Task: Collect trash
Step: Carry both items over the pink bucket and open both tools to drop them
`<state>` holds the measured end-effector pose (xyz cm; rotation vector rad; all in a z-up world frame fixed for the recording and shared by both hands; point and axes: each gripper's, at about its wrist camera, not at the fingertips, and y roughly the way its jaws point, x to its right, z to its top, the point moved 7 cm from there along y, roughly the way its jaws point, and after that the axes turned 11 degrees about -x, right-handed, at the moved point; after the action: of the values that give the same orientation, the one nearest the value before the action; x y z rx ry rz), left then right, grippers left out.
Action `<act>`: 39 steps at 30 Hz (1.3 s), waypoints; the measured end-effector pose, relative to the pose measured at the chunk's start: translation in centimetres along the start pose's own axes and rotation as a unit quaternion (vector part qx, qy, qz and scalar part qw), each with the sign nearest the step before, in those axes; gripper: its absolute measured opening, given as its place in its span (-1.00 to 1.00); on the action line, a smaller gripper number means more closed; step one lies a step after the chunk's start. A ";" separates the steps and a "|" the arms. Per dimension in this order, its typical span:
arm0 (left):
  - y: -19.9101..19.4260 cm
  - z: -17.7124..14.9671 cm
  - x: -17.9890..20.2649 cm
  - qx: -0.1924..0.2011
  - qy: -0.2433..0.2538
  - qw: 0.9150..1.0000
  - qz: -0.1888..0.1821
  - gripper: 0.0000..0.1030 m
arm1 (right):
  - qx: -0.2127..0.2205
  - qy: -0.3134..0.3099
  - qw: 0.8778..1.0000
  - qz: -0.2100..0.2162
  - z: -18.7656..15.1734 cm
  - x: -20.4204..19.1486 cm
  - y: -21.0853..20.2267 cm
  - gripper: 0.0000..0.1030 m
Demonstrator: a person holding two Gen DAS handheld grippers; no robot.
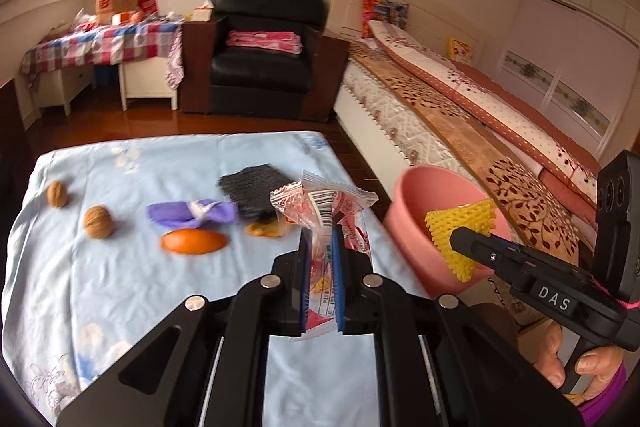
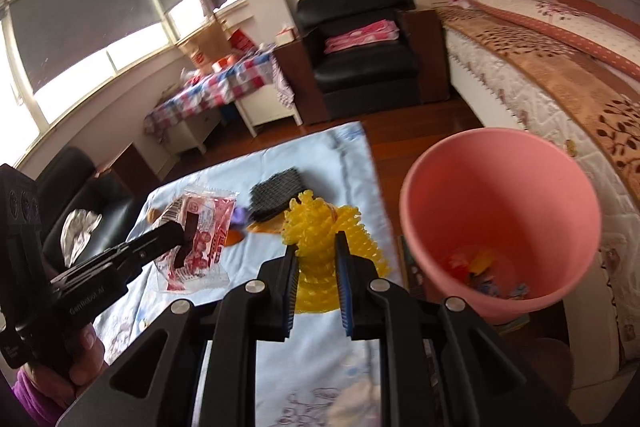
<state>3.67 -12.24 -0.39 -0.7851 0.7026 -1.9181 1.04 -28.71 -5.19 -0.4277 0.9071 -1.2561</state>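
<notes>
beside the pink bin (image 2: 500, 211), jaws pinch crinkled wrapper (image 1: 324, 211) and yellow foam net (image 2: 320, 247).

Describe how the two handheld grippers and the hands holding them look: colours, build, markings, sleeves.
Both are matte black, pistol-grip tools. The left gripper and right gripper have blue ribbed pads, angular linkage arms and silver pivot bolts. From the side, the right one bears white "DAS" lettering and a pink cord; the left has small white lettering. Bare hands, purple sleeves.
</notes>
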 end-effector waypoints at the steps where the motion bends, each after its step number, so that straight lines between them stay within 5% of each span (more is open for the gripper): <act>1: 0.2 0.1 0.7 0.001 0.006 1.000 -0.003 -0.83 | 0.004 0.005 1.000 -0.001 0.1 0.5 -0.3 -0.67; 20: 6.3 1.9 11.4 -0.024 0.093 0.994 -0.048 -0.83 | 0.030 0.104 0.993 -0.046 1.0 11.5 -1.9 -0.65; 39: 12.8 2.1 15.5 -0.068 0.127 0.988 -0.049 -0.83 | 0.012 0.147 0.987 -0.066 0.9 17.2 0.1 -0.64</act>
<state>6.19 -31.79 -4.84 -0.6747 0.9736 -2.1000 2.44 -44.97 -10.66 -0.2905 1.1240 -1.4760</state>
